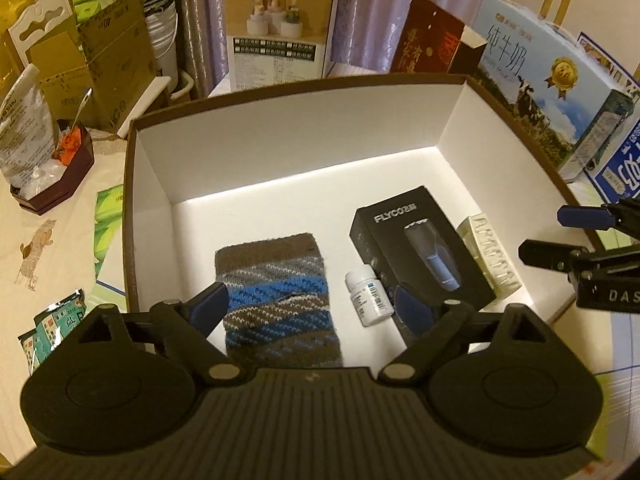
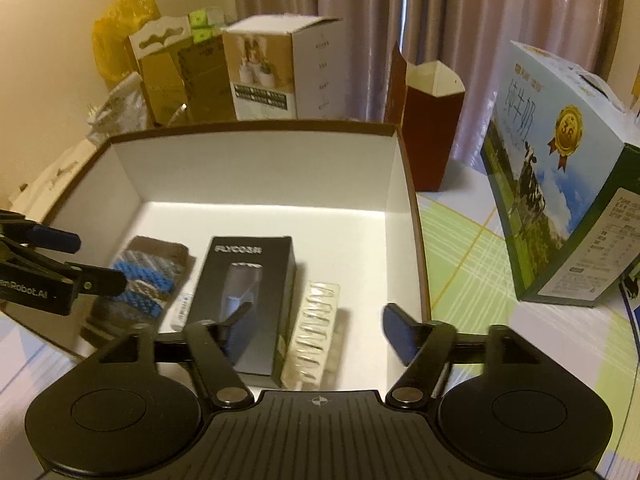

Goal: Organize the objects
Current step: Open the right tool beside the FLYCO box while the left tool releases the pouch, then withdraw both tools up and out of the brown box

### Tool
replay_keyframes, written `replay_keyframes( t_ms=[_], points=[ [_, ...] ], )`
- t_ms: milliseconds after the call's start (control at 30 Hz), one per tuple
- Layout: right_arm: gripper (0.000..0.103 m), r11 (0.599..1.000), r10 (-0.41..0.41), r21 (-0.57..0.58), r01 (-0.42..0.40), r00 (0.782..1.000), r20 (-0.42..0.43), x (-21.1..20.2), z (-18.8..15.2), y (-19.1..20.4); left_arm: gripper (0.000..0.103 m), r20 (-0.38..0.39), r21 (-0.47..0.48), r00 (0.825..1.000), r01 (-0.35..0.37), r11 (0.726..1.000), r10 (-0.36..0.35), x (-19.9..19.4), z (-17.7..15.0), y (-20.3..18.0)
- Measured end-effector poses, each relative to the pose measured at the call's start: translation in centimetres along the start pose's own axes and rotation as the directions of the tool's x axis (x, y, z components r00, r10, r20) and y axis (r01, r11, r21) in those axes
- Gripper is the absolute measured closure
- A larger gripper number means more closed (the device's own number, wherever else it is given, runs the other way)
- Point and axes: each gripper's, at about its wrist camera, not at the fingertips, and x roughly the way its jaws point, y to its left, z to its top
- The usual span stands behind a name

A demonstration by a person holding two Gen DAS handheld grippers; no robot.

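A large open box (image 1: 300, 128) with a brown rim and white inside holds a brown, blue and white knitted piece (image 1: 276, 296), a small white bottle (image 1: 370, 296), a black FLYCO carton (image 1: 420, 252) and a clear vial pack (image 1: 494, 256). My left gripper (image 1: 310, 304) hangs open over the knitted piece and the bottle, holding nothing. My right gripper (image 1: 560, 236) is open at the box's right rim. In the right wrist view, the right gripper (image 2: 318, 324) stands open above the vial pack (image 2: 316, 332), beside the black carton (image 2: 248, 292). The left gripper (image 2: 80, 260) is open over the knitted piece (image 2: 148, 280).
A blue milk carton (image 2: 560, 184) stands right of the box on a checked cloth. A dark red box (image 2: 432, 132) and a white appliance carton (image 1: 280, 28) stand behind. On the left are a small dark tray (image 1: 56, 172) of odds and ends, cardboard boxes and green packets (image 1: 52, 328).
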Motion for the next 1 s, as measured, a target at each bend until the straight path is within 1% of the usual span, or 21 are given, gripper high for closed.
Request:
replay_keyframes(
  t_ms=[33,67,133,233,600,1000],
  points=[
    [0.021,1.0,0.006,0.006,-0.006,1.0,0.009,-0.4,0.0,0.1,0.01,0.004,0.001,1.0,-0.001,1.0,0.001,-0.3,0.0,-0.1],
    [0.018,1.0,0.013,0.011,-0.013,1.0,0.018,-0.7,0.0,0.2,0.009,0.01,0.003,1.0,-0.002,1.0,0.002,-0.7,0.0,-0.2],
    [0.011,0.999,0.025,0.019,-0.026,0.999,0.037,-1.5,-0.1,0.3,0.008,0.024,0.004,1.0,0.003,1.0,-0.003,-1.4,0.0,-0.3],
    [0.006,0.999,0.03,0.03,-0.032,0.998,0.061,-2.6,-0.2,0.6,0.008,0.036,0.002,0.999,0.001,1.0,-0.001,-2.5,-0.1,-0.5],
    [0.002,0.995,0.066,0.059,-0.074,0.989,0.135,-7.0,-1.4,2.0,0.007,0.083,-0.03,0.996,-0.006,1.0,0.009,-7.2,-1.4,-0.7],
    [0.002,0.99,0.081,0.103,-0.101,0.979,0.187,-11.9,-4.0,3.3,0.007,0.125,-0.07,0.992,0.001,0.998,0.007,-12.1,-4.6,-0.6]
  ],
)
